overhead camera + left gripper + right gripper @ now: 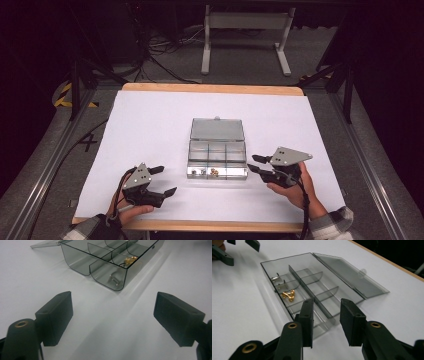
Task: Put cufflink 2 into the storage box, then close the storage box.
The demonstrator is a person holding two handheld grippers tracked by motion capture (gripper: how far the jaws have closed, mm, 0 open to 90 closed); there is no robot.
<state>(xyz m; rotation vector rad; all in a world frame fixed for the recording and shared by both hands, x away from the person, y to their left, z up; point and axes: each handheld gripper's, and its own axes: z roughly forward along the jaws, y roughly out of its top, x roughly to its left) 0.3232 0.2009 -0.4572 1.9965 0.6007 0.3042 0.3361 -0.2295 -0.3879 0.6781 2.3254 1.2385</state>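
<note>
your left gripper (pixel 161 181) sits nearest you at the lower left of the white table (pixel 150 125), jaws spread wide with nothing between them. your left hand (pixel 131 207) is mostly hidden under it, and your plaid sleeve (pixel 87 229) is cut off by the bottom edge. in the left gripper view the two black pads (pixel 56 315) stand far apart over bare table, and the clear plastic box (pixel 110 262) lies ahead of them, well apart, its far end cut off at the top.

in the high view that box (pixel 218 159) lies at the middle of the table, lid (pixel 217 129) folded flat open behind it. small silver parts (pixel 275 278) and brass parts (pixel 289 295) lie in two front compartments; what exactly they are is too small to tell.

your right gripper (pixel 256 164) is just beside the box's right end, jaws partly open and empty. in the right gripper view its tips overlap the near end of the box; touching or not, you cannot tell.
</note>
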